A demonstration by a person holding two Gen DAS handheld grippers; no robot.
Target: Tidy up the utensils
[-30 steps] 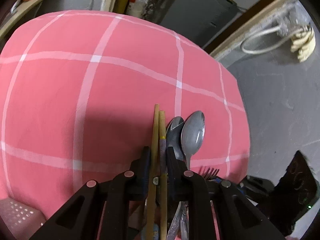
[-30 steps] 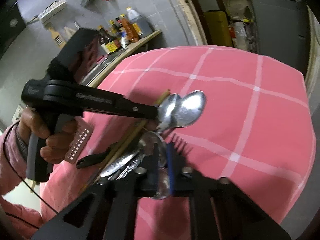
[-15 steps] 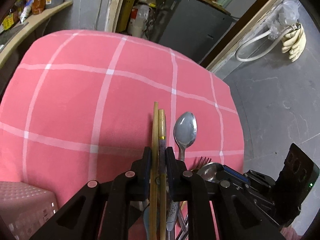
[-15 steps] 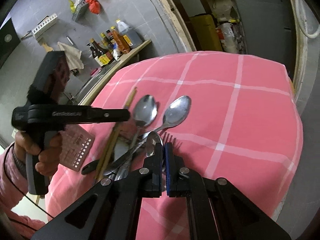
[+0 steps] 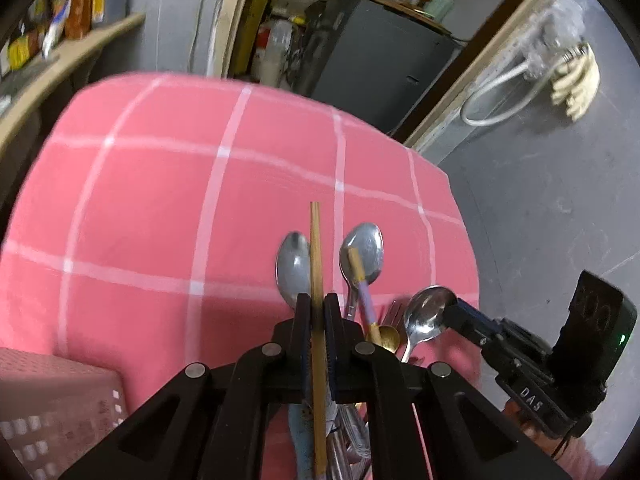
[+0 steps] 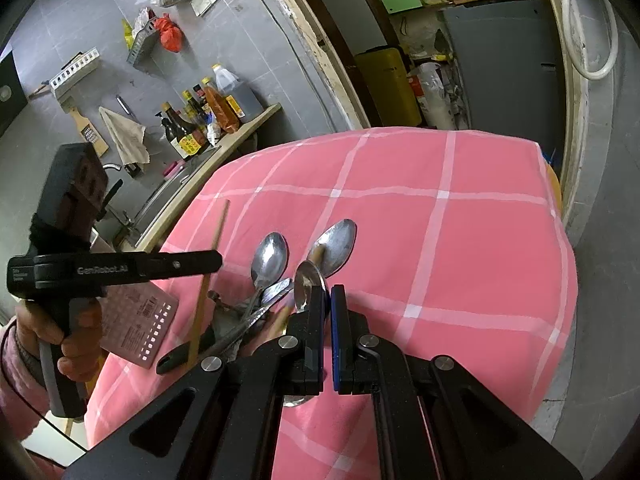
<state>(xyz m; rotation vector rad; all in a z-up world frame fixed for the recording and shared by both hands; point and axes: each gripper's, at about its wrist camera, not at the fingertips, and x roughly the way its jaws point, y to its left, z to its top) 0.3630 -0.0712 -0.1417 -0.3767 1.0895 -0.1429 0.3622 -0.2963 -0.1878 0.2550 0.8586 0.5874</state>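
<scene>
My left gripper [image 5: 316, 304] is closing its jaws on a single wooden chopstick [image 5: 315, 248], which sticks out forward above the pink checked tablecloth [image 5: 160, 200]. A second chopstick [image 5: 360, 280], with a lilac and gold grip, lies tilted across one of two steel spoons [image 5: 366, 248] [image 5: 292, 268] on the cloth. My right gripper [image 6: 327, 294] is shut on another steel spoon [image 6: 306, 284], bowl forward. A pile of utensils [image 6: 248, 312] sits beneath both grippers. The right wrist view shows the left gripper [image 6: 218, 260] with its chopstick [image 6: 218, 228].
A pink perforated basket [image 5: 52, 400] stands at the near left of the table. A fork [image 5: 394, 312] and a small gold spoon [image 5: 386, 338] lie in the pile. A counter with bottles [image 6: 200, 120] runs along the left wall. The table's right edge [image 6: 560, 240] drops to grey floor.
Two chopsticks were between the left jaws; now one is held and the other has dropped onto a spoon. The left gripper rose a little. The right gripper tilted with its spoon.
</scene>
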